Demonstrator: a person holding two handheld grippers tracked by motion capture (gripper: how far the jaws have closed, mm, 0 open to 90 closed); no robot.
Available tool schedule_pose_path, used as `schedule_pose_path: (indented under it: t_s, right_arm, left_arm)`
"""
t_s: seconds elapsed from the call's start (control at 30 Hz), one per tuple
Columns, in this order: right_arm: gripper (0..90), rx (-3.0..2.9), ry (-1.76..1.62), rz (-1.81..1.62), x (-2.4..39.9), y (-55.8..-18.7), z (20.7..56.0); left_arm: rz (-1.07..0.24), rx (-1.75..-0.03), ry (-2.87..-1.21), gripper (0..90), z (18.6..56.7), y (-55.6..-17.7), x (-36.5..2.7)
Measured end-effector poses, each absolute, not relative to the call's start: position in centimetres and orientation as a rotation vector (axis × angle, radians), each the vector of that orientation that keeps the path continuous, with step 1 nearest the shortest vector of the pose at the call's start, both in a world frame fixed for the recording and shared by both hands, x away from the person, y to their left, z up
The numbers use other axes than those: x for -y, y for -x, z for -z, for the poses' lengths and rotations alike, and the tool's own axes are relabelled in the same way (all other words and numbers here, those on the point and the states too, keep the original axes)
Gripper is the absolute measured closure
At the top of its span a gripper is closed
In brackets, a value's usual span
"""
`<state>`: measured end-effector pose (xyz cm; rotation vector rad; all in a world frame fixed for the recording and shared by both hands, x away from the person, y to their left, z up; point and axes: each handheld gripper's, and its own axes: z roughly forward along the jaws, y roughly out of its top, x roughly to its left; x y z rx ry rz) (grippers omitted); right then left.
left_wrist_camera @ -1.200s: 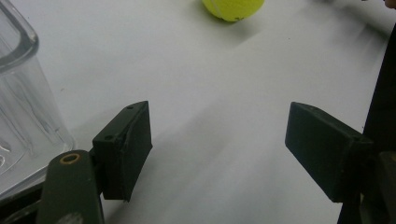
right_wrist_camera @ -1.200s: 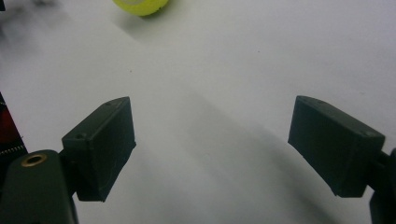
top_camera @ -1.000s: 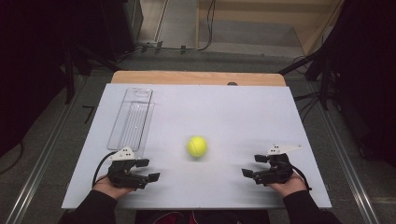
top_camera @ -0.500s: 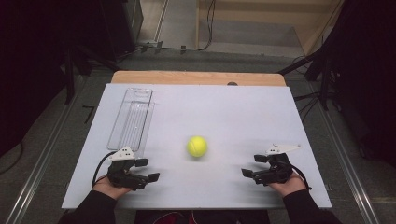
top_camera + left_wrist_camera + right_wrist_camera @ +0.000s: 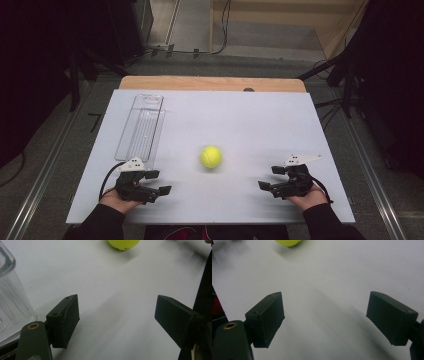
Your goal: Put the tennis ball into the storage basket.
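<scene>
black grippers, blocky jaws, dark sleeves [image 5: 107, 221]

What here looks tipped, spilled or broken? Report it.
Nothing stands out. The tennis ball sits alone mid-table, the clear tray lies flat and empty at the far left, and the left gripper and right gripper rest open on the white table.

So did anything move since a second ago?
Nothing visibly changed. The left gripper and right gripper rest open near the table's front edge, holding nothing. The tennis ball sits between them, and the clear tray lies at the left.
</scene>
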<state>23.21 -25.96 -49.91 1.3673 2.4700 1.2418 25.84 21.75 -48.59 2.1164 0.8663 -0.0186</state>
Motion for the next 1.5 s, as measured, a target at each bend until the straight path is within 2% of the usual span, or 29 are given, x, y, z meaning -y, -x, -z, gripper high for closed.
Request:
schedule_pose_path:
  t_s: [0.57, 1.5]
  right_arm:
    - [12.8, -2.471, -1.367, -1.243, 26.0, -23.2, 49.9]
    - [12.8, -2.476, -1.367, -1.244, 26.0, -23.3, 49.9]
  left_arm:
    - [0.056, -0.885, -2.119, 20.7, 48.5, -26.0, -21.6]
    - [0.07, -0.812, -2.114, 20.8, 46.9, -26.3, -18.1]
